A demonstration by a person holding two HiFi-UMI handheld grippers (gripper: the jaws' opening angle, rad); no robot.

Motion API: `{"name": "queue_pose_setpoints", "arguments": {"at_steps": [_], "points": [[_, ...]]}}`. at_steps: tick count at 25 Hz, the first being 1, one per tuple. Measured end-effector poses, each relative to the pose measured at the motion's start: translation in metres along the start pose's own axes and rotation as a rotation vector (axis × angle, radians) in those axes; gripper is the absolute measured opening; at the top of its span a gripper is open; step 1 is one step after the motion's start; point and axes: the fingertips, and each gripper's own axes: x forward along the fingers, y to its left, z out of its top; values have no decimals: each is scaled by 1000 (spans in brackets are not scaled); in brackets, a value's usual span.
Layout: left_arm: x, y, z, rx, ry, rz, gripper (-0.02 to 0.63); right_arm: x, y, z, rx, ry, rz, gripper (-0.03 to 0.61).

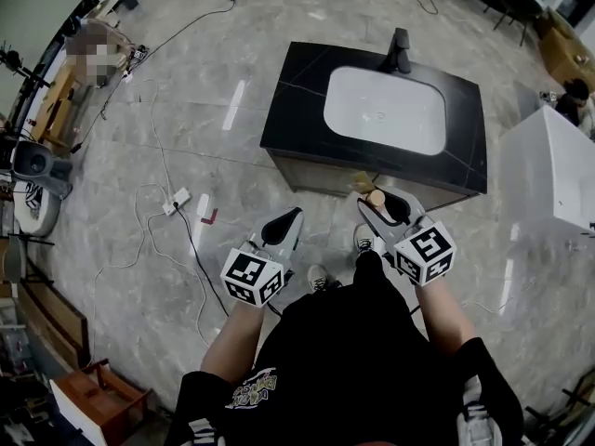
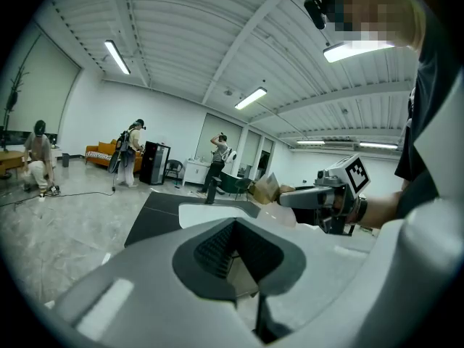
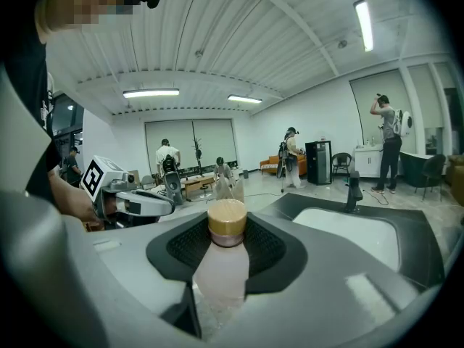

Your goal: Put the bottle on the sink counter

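– Pink, is it, that bottle (image 3: 221, 270)?

– Pale pink and frosted. It has a smooth round body that narrows to a shoulder under a squat cylindrical cap (image 3: 227, 222) of matt gold-tan. It stands upright between the fingers (image 3: 348, 267) of the right gripper (image 1: 379, 202), whose dark ribbed pads (image 3: 264, 249) press on it from both sides just below the cap.

– What are the fingers made of?

– Light grey moulded plastic, broad and smooth. The black rubbery pads are scooped into a hollow that cups the bottle's neck.

– And the left gripper (image 1: 294, 216)?

– Its fingers are brought together, with only a thin dark seam between them. The same ribbed hollow (image 2: 210, 252) holds nothing, and bare floor (image 1: 186, 137) shows through it.

– Where is the sink counter (image 1: 297, 100) from the fingers?

– Beyond the right fingertips and off to their right side. It is a square-edged black slab with thin pale veins. A white basin (image 1: 384, 110), a rounded rectangle, is sunk into it, and a black angular tap (image 1: 400, 52) stands at its far edge. The bottle is held in the air short of the slab's near edge, not resting on it.

– What lies below the fingers?

– Glossy grey marbled floor with bright reflections. Thin white cables (image 1: 149, 193) loop across it, off to the left of the left fingers.
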Motion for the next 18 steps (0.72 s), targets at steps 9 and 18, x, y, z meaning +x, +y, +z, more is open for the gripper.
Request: {"name": "queue_pose_setpoints", "arguments": {"at_steps": [9,18], "points": [[37,12,17,-27,-24,89,2,20,-47,11,-19,28,79,164],[88,22,34,-35,-24,129,2,41,-97,26,-40,38,138,164]]}}
